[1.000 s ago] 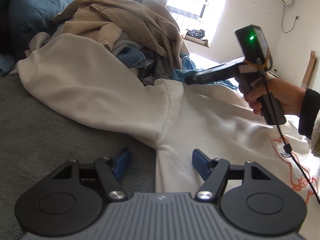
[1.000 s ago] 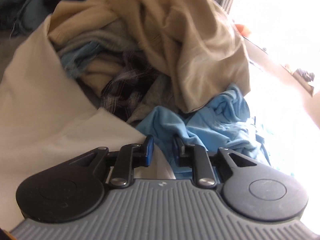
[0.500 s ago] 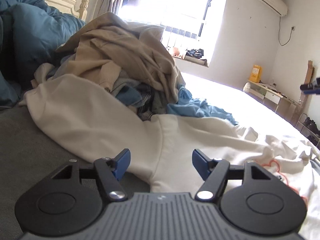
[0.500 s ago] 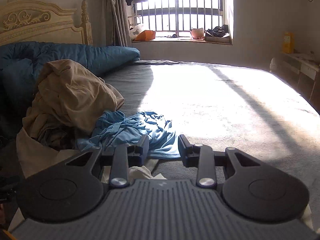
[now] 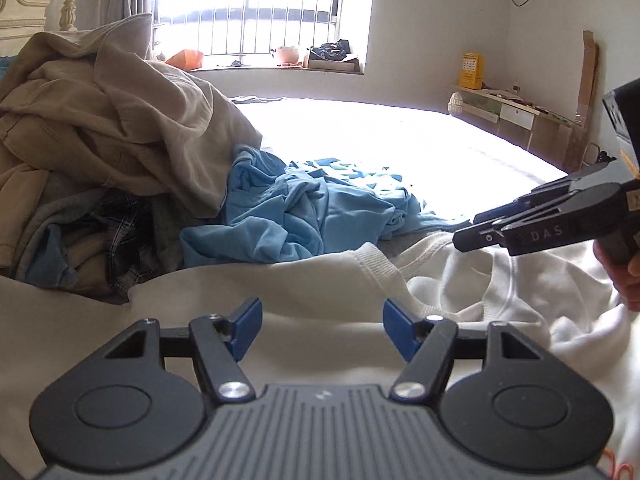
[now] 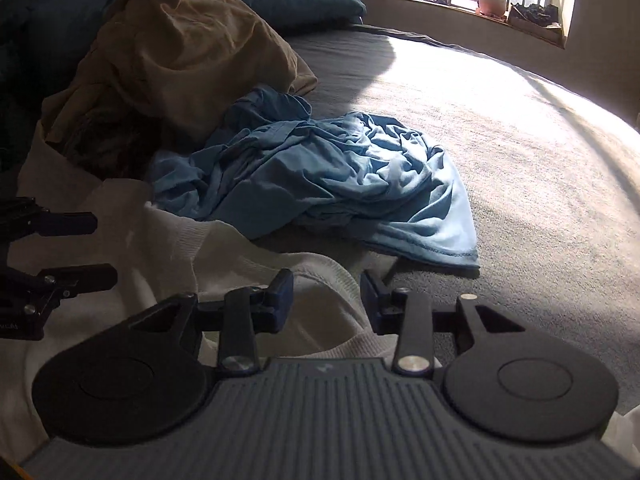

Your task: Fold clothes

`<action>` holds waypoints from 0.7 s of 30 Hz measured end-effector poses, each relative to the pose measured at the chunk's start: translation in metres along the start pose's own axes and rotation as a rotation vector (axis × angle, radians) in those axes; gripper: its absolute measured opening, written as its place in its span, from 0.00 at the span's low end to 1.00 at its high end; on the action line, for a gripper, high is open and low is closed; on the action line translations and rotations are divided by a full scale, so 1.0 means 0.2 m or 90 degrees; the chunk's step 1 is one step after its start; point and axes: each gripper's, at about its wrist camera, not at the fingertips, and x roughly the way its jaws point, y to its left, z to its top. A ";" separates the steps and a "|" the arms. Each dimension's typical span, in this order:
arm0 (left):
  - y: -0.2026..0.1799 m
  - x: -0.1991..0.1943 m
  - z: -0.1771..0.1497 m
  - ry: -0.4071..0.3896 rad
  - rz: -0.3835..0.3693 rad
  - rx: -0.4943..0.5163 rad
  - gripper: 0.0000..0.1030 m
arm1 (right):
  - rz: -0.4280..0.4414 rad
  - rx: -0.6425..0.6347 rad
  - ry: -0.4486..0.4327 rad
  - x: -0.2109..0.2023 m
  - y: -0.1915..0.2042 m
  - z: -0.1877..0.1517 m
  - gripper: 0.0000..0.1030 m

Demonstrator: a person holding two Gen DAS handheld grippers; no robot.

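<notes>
A cream-white sweatshirt (image 5: 320, 284) lies spread on the bed, its ribbed edge (image 6: 320, 268) crumpled toward the middle. My left gripper (image 5: 322, 330) hovers open over the flat cream cloth with nothing between its blue pads (image 5: 248, 326). It also shows at the left edge of the right wrist view as the left gripper (image 6: 94, 250). My right gripper (image 6: 326, 298) hangs over the ribbed edge, its jaws opening and the pads clear of the cloth. In the left wrist view the right gripper (image 5: 466, 237), held by a hand (image 5: 624, 276), points at the white folds.
A crumpled light blue shirt (image 6: 340, 184) lies just beyond the sweatshirt. A tall heap of tan and plaid clothes (image 5: 104, 120) stands at the left with a dark blue quilt (image 6: 312, 4) behind. Grey bed cover (image 6: 520, 152) stretches right in sunlight toward a barred window (image 5: 260, 20).
Both views have swung right, away from the clothes heap toward the sweatshirt's ribbed edge. The right gripper's jaws stand wider than before. The right gripper shows again at the right of the left view.
</notes>
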 end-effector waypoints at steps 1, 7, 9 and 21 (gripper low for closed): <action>0.01 0.04 -0.03 0.003 0.000 -0.014 0.66 | 0.012 -0.030 -0.006 0.02 0.03 0.02 0.42; 0.13 0.13 -0.15 0.019 -0.007 -0.091 0.66 | 0.127 -0.123 -0.011 0.09 0.15 0.10 0.51; 0.18 0.13 -0.16 0.011 -0.024 -0.126 0.66 | 0.160 -0.130 -0.011 0.10 0.17 0.10 0.51; 0.25 0.12 -0.19 -0.013 -0.054 -0.169 0.66 | 0.103 -0.274 -0.005 0.22 0.40 0.14 0.08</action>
